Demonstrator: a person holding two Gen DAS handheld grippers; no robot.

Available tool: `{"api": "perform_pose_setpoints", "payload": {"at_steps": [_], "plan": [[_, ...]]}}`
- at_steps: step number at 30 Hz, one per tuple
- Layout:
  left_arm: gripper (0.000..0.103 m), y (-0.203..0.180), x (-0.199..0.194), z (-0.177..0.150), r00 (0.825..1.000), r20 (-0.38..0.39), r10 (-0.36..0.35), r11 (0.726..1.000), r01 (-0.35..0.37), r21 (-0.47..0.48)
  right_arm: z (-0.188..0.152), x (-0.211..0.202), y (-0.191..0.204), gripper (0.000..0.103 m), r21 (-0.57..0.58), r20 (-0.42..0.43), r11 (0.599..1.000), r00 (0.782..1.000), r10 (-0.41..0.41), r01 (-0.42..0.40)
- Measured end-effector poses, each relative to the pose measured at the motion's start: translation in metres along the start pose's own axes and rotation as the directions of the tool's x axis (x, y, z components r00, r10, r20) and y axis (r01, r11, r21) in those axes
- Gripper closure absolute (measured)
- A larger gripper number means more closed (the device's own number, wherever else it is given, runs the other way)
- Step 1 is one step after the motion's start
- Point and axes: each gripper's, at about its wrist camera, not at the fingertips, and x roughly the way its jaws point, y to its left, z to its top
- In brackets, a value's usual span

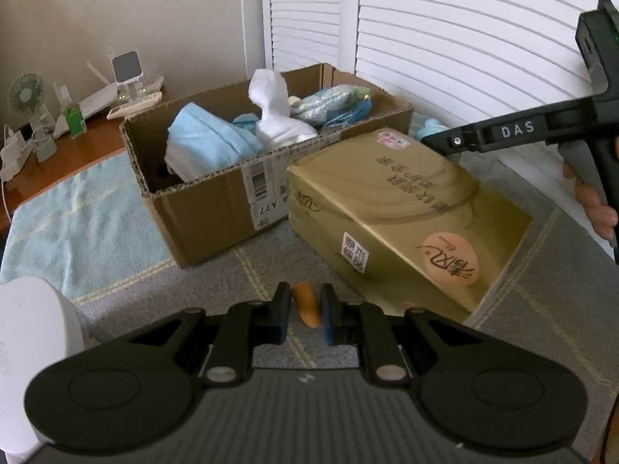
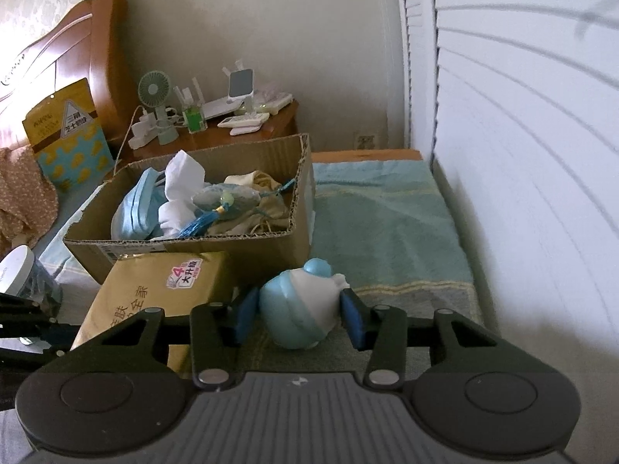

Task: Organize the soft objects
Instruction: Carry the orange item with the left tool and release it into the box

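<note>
My right gripper [image 2: 300, 315] stands over the bed with its blue pads against both sides of a round blue and white soft toy [image 2: 298, 305], which rests on the grey blanket. Its dark finger [image 1: 464, 137] reaches in from the right in the left wrist view, above the gold pack. My left gripper [image 1: 305, 311] is low over the blanket, closed on a small orange piece [image 1: 305, 303]. An open cardboard box [image 1: 201, 208] [image 2: 251, 249] holds blue face masks [image 1: 205, 141], a white cloth [image 1: 271, 112] and a blue tasselled sachet [image 2: 228, 201].
A gold tissue pack [image 1: 406, 212] [image 2: 154, 297] lies against the box's near side. A white round container [image 1: 31, 348] [image 2: 19, 270] sits at the left. White louvred doors [image 2: 522, 154] run along the right. A wooden nightstand [image 2: 247, 137] with a small fan stands behind the box.
</note>
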Motion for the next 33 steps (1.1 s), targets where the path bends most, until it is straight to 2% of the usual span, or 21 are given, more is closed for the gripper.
{"api": "perform_pose_setpoints", "payload": {"at_steps": [4, 15, 22, 27, 30, 32, 33], "plan": [[0.089, -0.003, -0.011, 0.002, 1.0, 0.01, -0.001, 1.0, 0.001, 0.016, -0.003, -0.018, 0.006, 0.052, -0.024, 0.028, 0.999, 0.999, -0.041, 0.042], [0.089, -0.002, -0.048, 0.016, 0.999, 0.052, -0.016, 0.999, 0.014, 0.041, 0.0, -0.065, 0.02, 0.052, -0.061, 0.114, 0.996, 0.992, -0.055, 0.062], [0.089, 0.017, -0.059, 0.056, 0.986, 0.156, 0.058, 0.998, -0.063, 0.028, 0.007, -0.076, 0.035, 0.052, -0.098, 0.152, 0.994, 0.988, -0.025, 0.04], [0.088, 0.033, -0.04, 0.079, 0.979, 0.172, 0.113, 0.993, -0.115, -0.001, 0.009, -0.079, 0.043, 0.052, -0.118, 0.155, 0.993, 0.988, -0.011, 0.03], [0.083, 0.038, -0.027, 0.081, 0.978, 0.16, 0.132, 0.991, -0.133, -0.008, 0.011, -0.079, 0.047, 0.052, -0.128, 0.156, 0.991, 0.988, -0.006, 0.026], [0.064, 0.039, -0.023, 0.078, 0.981, 0.139, 0.138, 0.99, -0.137, -0.016, 0.012, -0.079, 0.05, 0.052, -0.137, 0.157, 0.99, 0.988, -0.005, 0.027], [0.036, 0.039, -0.023, 0.076, 0.981, 0.136, 0.138, 0.99, -0.136, -0.018, 0.012, -0.081, 0.052, 0.052, -0.146, 0.159, 0.989, 0.987, -0.003, 0.027]]}}
